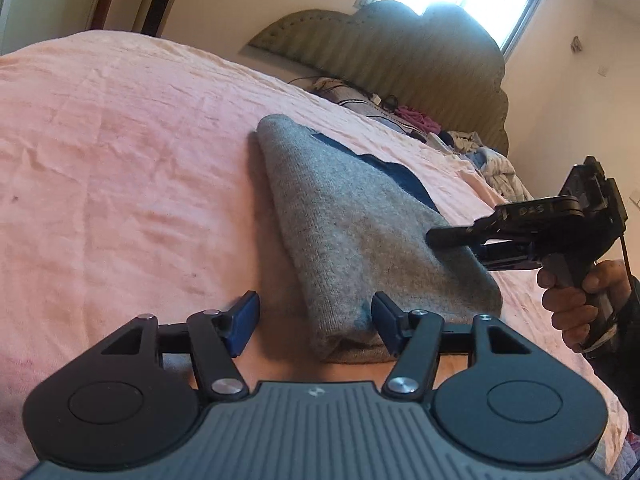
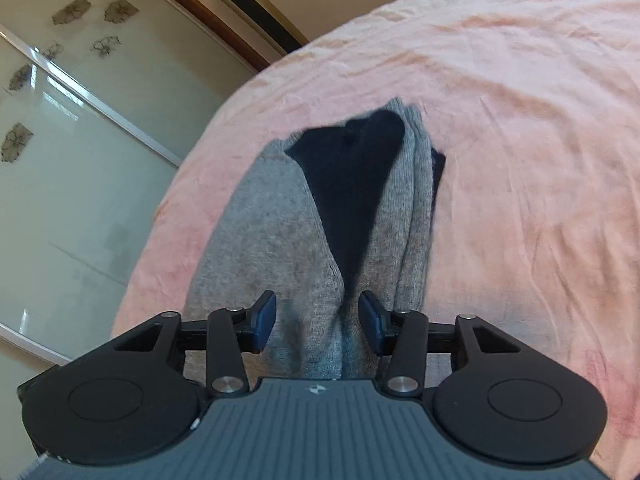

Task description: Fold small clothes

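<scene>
A folded grey knit garment (image 1: 360,220) with a dark blue part (image 1: 400,172) lies on the pink bed sheet (image 1: 120,160). My left gripper (image 1: 314,324) is open just above the sheet; the garment's near corner lies against its right finger, and the left finger is over bare sheet. A hand (image 1: 576,300) holds my right gripper (image 1: 444,240) over the garment's right side. In the right wrist view the right gripper (image 2: 318,322) stands with its blue pads apart over the grey garment (image 2: 272,220), and grey fabric lies between them. The dark blue part (image 2: 348,184) runs up the middle.
A padded headboard (image 1: 400,60) and a heap of loose clothes (image 1: 480,152) are at the far end of the bed. A glass sliding door (image 2: 60,160) stands beyond the bed's edge on the left of the right wrist view. Bare pink sheet (image 2: 520,120) spreads around the garment.
</scene>
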`<state>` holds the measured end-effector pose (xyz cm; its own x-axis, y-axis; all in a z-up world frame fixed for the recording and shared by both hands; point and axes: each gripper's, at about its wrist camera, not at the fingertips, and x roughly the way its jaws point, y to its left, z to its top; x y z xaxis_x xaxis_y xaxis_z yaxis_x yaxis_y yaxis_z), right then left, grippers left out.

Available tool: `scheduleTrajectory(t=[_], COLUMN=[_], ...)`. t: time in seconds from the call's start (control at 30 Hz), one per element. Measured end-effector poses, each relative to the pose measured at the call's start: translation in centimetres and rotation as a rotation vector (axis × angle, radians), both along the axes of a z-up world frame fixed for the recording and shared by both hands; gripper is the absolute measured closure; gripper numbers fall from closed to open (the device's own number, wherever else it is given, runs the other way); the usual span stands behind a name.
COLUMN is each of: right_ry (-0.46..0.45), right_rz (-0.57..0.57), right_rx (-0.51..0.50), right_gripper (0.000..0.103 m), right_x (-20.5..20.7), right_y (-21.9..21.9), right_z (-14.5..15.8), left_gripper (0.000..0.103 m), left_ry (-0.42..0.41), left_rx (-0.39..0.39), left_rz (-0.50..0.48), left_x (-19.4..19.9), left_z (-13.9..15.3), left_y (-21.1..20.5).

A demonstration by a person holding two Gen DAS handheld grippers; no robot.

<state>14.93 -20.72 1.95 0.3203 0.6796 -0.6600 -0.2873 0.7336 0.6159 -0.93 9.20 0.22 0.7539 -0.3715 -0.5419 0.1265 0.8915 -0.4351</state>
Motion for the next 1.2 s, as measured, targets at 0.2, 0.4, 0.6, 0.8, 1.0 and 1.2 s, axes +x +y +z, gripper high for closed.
scheduleTrajectory(t=[0.2,0.4,0.6,0.8,1.0,1.2], right_ry=[-0.064,-0.087,-0.107,-0.047,-0.010,-0.092], right_rz=[0.019,-0.113,-0.062,0.066,0.035,-0.209], right_rx=[-0.058,0.093,0.076,-0.069,0.030,0.099], right_gripper=[0.092,0.061,0.058,0.089,0.067,0.024], right_x=[-3.0,-4.1,-5.4,-7.0,-5.7,1.9], right_y=[-1.9,-4.4,-4.5,-2.9,-5.2,-6.2], right_z=[-0.2,0.5,2.2,-0.4,0.3,2.8], left_gripper=[0.030,0.030,0.031,0.093,0.085,0.026], left_ry=[-0.037,0.047,0.136,0.194,0.133,0.037], left_rx=[-0.012,-0.058,-0.228,-0.078,0.024,-0.107], left_rz=[-0.011,-0.013,0.071,-0.017,-0.072,0.033], left_x=[-0.1,0.3,1.9,2.6,1.3,0.2], left_z=[-0.2,0.8,0.2,0.8,2.1,-0.1], left_y=[-0.2,0.2,1.8,0.6,1.8,2.9])
